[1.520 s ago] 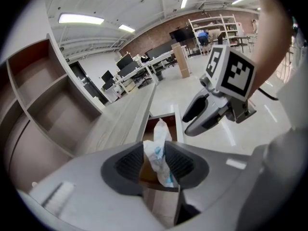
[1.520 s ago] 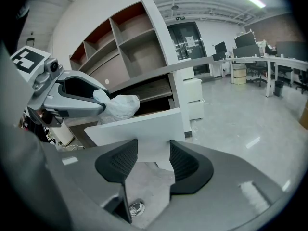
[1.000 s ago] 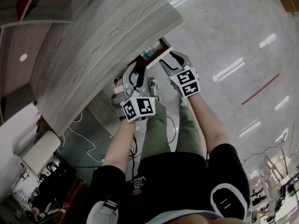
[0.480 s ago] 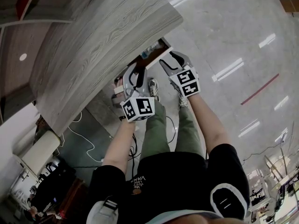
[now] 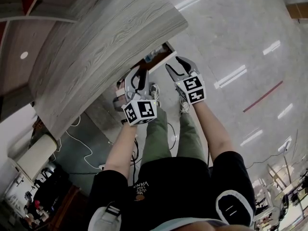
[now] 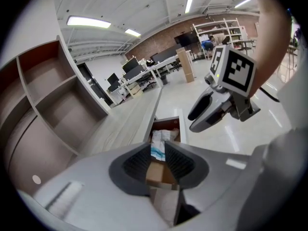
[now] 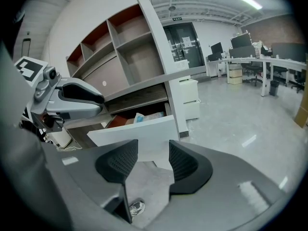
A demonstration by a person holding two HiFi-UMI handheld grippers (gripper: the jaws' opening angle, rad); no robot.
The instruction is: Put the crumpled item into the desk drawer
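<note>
The desk drawer (image 5: 162, 57) stands pulled out from under the grey wood desk top (image 5: 106, 47), its white front (image 7: 139, 134) facing me. A crumpled white and blue item (image 6: 158, 142) lies inside it, on top of brown contents, and also shows as a crumpled item (image 7: 144, 116) over the front panel. My left gripper (image 5: 137, 78) hovers open just short of the drawer, nothing between its jaws. To its right my right gripper (image 5: 177, 66) is held open and empty near the drawer front.
Open shelves (image 7: 125, 52) rise behind the desk. A white pedestal cabinet (image 7: 190, 102) stands beside it. Cables (image 5: 86, 146) trail on the floor under the desk at the left. The person's legs and shoes (image 5: 154, 92) are below the grippers.
The head view has shifted slightly; both grippers stay open in nearly the same places by the open drawer.
</note>
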